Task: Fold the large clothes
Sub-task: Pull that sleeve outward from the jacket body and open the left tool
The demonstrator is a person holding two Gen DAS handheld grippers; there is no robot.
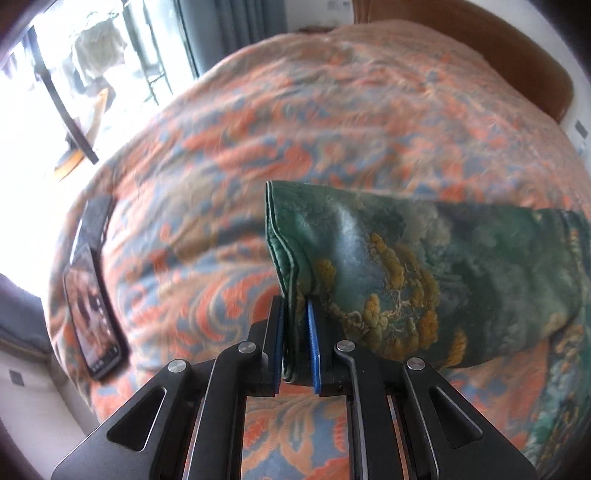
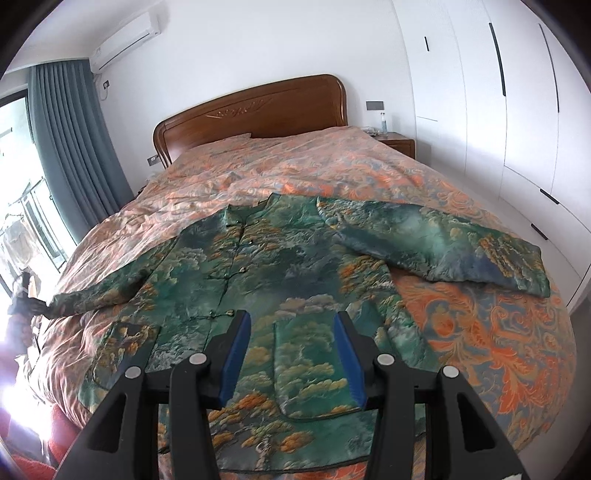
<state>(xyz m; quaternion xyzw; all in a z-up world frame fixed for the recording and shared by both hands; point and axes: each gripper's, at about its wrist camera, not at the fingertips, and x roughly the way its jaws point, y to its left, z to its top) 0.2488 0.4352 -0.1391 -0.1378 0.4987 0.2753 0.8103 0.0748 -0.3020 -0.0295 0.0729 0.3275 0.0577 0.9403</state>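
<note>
A: Left wrist view first. What has the left gripper [image 1: 295, 332] got?

B: Its blue pads [image 1: 314, 343] are pinched on the cuff edge of the jacket's left sleeve [image 1: 424, 273], green brocade with gold trees. The cuff's piped hem stands up between the fingers, and the sleeve runs off to the right, lying over the bedspread [image 1: 258, 147].

A: Anything else on the bed there?

B: A phone [image 1: 94, 310] lies flat near the left edge of the bedspread, screen lit, with a dark flat object [image 1: 96, 218] just beyond it (too blurred to name). Past the bed there is a bright window and grey curtains [image 1: 229, 29].

A: Now the right wrist view.

B: The right gripper [image 2: 291, 354] hovers with its fingers set wide, nothing between them. Beneath it is the jacket [image 2: 280, 280], spread front-up across the foot half of the bed, knot buttons fastened down the middle, collar toward the wooden headboard [image 2: 255, 110].

A: And the sleeves?

B: One sleeve [image 2: 443, 243] stretches flat to the right on the orange-patterned cover. The other runs to the left edge of the bed, where its end meets something dark (I cannot make out the details against the glare). A patch pocket [image 2: 314, 365] lies directly below the open fingers. A wardrobe [image 2: 517, 110] fills the right wall, and an air conditioner [image 2: 125, 40] sits high on the left.
</note>
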